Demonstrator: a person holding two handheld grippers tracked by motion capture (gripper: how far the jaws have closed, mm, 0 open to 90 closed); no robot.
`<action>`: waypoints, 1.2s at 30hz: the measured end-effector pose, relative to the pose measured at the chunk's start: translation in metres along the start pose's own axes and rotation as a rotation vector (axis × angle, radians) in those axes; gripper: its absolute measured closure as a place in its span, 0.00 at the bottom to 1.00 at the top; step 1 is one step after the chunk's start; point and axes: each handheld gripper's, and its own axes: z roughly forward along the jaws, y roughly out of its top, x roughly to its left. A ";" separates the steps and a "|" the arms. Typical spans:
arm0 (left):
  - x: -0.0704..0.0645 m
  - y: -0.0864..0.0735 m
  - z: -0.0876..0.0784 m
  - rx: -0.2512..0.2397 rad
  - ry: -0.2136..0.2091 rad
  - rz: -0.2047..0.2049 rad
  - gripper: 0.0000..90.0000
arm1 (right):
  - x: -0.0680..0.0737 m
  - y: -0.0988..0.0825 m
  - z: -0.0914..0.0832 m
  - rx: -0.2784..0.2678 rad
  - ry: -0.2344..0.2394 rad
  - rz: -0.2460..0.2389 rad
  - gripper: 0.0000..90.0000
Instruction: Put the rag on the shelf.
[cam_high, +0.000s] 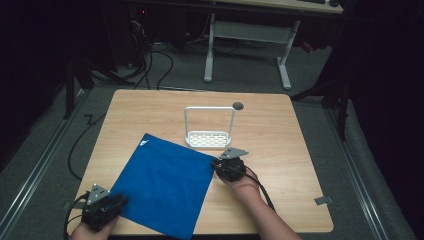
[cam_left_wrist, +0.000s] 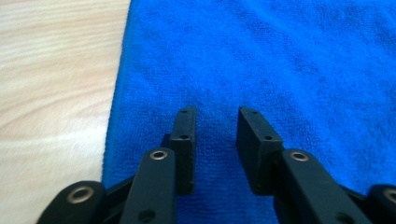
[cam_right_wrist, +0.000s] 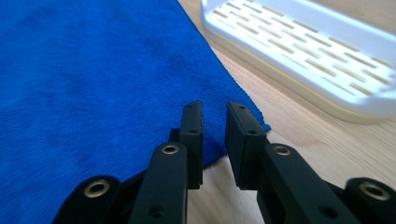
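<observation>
A blue cloth (cam_high: 162, 182) lies flat on the wooden table (cam_high: 280, 130), turned like a diamond, its near corner hanging over the front edge. My left gripper (cam_high: 120, 200) sits at the cloth's left corner; in the left gripper view its jaws (cam_left_wrist: 215, 116) stand apart over the blue cloth (cam_left_wrist: 280, 56), pressing on nothing. My right gripper (cam_high: 216, 164) is at the cloth's right corner. In the right gripper view its jaws (cam_right_wrist: 215, 109) stand narrowly apart just above that corner of the cloth (cam_right_wrist: 93, 84), with a gap between the pads.
A white slotted rack (cam_high: 209, 139) with a tall wire handle stands just behind the cloth's right corner, close to my right gripper; its tray (cam_right_wrist: 303, 51) is at the upper right of the right gripper view. A round grommet hole (cam_high: 238, 105) is behind it.
</observation>
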 end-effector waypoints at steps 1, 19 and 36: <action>0.002 -0.002 -0.002 -0.004 0.003 -0.005 0.78 | 0.000 0.001 0.004 0.011 0.001 0.002 0.87; 0.040 0.023 0.018 -0.012 0.157 -0.069 0.81 | 0.046 -0.028 -0.027 0.071 0.080 -0.094 0.88; 0.040 0.033 0.025 -0.013 0.145 -0.115 0.66 | 0.048 0.003 -0.004 0.026 0.055 -0.083 0.80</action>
